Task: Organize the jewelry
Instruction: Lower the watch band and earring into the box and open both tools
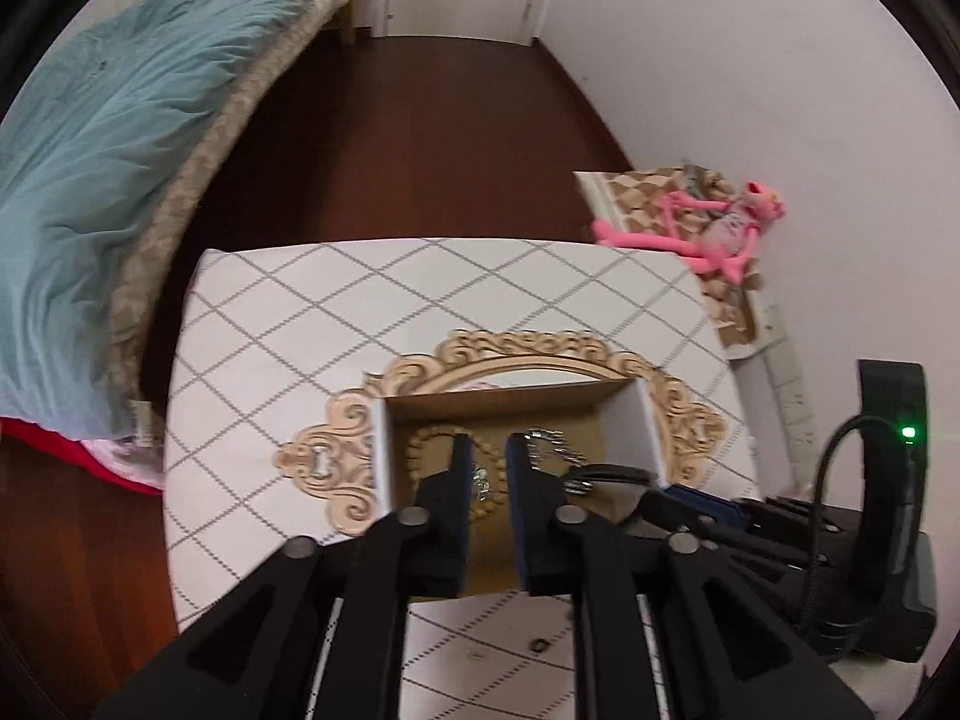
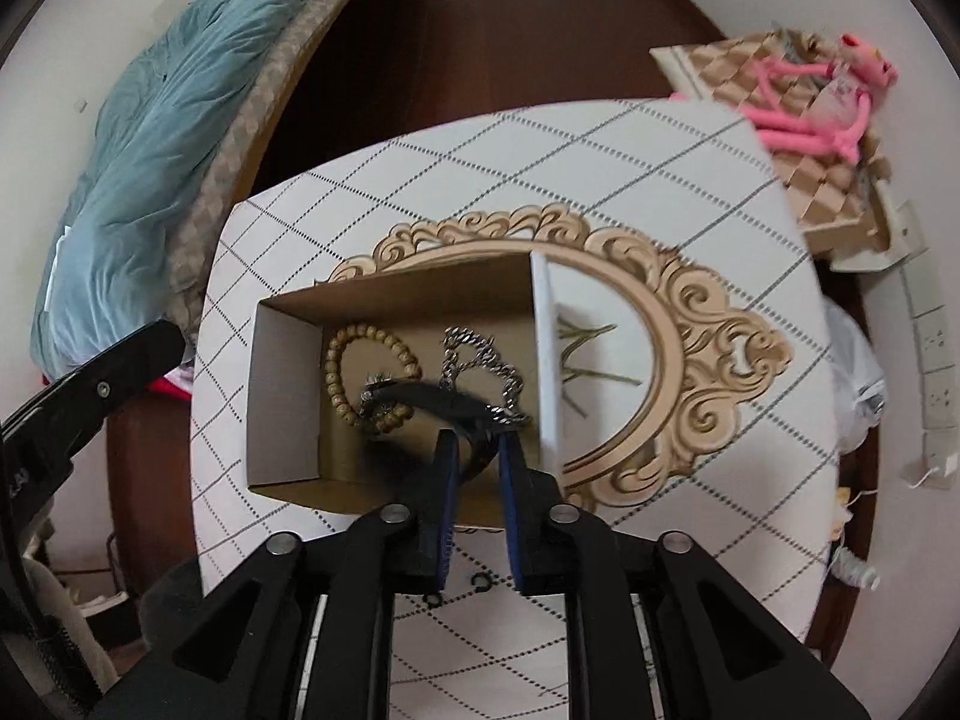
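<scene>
An open cardboard box (image 2: 282, 396) sits on an ornate gold-framed mirror (image 2: 708, 324) on the table. Inside lie a wooden bead bracelet (image 2: 336, 378) and a silver chain (image 2: 474, 348). My right gripper (image 2: 477, 450) is over the box's near edge, its narrow gap closed on a black hair clip (image 2: 432, 396) that sticks out over the bracelet. In the left wrist view my left gripper (image 1: 487, 456) hangs over the box (image 1: 498, 402), open with a narrow gap and empty, above the bracelet (image 1: 420, 444); the chain (image 1: 552, 441) and the clip (image 1: 606, 474) lie to its right.
The table has a white cloth with a grey diamond grid (image 2: 540, 168). Two small black rings (image 2: 480, 582) lie on it near the front edge. A bed with a teal blanket (image 2: 180, 138) is at the left, a pink plush toy (image 2: 822, 102) on a stand at the right.
</scene>
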A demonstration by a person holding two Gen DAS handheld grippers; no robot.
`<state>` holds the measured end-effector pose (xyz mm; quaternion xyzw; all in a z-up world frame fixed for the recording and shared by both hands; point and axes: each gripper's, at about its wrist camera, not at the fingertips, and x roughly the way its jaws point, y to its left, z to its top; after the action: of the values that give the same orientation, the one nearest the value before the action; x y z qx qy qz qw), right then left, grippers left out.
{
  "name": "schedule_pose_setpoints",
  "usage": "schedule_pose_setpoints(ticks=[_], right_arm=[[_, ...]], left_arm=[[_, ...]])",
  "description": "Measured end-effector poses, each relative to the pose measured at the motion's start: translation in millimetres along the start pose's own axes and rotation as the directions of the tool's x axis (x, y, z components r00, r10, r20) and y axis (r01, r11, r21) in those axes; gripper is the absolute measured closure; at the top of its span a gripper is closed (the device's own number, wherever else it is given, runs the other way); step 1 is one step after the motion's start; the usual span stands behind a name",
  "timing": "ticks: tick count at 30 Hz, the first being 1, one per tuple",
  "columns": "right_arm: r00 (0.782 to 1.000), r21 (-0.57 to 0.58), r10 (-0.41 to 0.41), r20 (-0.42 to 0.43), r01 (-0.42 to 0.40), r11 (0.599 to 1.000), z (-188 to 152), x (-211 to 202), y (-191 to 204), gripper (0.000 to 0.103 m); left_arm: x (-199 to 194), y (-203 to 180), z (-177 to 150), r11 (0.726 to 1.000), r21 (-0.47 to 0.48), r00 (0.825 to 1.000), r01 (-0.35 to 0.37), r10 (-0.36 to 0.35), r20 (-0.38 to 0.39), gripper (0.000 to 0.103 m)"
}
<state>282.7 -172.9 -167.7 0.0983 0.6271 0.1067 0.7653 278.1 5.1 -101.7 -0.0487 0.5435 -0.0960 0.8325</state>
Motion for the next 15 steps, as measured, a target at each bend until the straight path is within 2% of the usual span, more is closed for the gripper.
schedule_pose_setpoints(ticks=[1, 2, 3, 6, 8, 9, 10, 11, 12, 15], right_arm=[[1.000, -0.006, -0.002, -0.002, 0.002, 1.000, -1, 0, 0, 0.073], [1.000, -0.008, -0.008, 0.002, 0.008, 1.000, -2, -1, 0, 0.070], [1.000, -0.016, -0.016, 0.009, 0.016, 1.000, -3, -3, 1, 0.063], [0.999, -0.019, -0.030, 0.021, 0.030, 0.999, -3, -9, 0, 0.054], [0.998, -0.023, -0.046, 0.033, 0.047, 0.999, -4, -14, -1, 0.044], [0.997, -0.027, -0.061, 0.041, 0.062, 0.998, -6, -15, -1, 0.034], [0.996, -0.033, -0.081, 0.046, 0.082, 0.996, -7, -16, 0, 0.024], [0.994, -0.041, -0.102, 0.050, 0.104, 0.994, -9, -16, 0, 0.018], [0.990, -0.048, -0.129, 0.054, 0.131, 0.990, -12, -15, 1, 0.011], [0.981, -0.060, -0.185, 0.061, 0.189, 0.980, -18, -11, 1, 0.008]], left_arm=[[0, 3, 0, 1.000, -0.006, 1.000, -0.010, 0.010, 0.007, 0.061], [-1, 7, -2, 0.999, -0.013, 0.999, -0.033, 0.033, 0.015, 0.047], [-2, 9, -3, 0.999, -0.018, 0.999, -0.044, 0.044, 0.023, 0.028], [-4, 18, -8, 0.996, -0.042, 0.996, -0.078, 0.080, 0.035, 0.027], [-2, 24, -15, 0.993, -0.055, 0.994, -0.102, 0.104, 0.030, 0.027], [-1, 25, -17, 0.992, -0.059, 0.993, -0.110, 0.112, 0.030, 0.027], [0, 27, -22, 0.990, -0.062, 0.991, -0.127, 0.129, 0.024, 0.019], [2, 27, -26, 0.987, -0.062, 0.988, -0.151, 0.153, 0.015, 0.012], [4, 27, -30, 0.984, -0.060, 0.985, -0.169, 0.170, 0.009, 0.001], [8, 26, -42, 0.975, -0.049, 0.976, -0.217, 0.218, 0.005, 0.000]])
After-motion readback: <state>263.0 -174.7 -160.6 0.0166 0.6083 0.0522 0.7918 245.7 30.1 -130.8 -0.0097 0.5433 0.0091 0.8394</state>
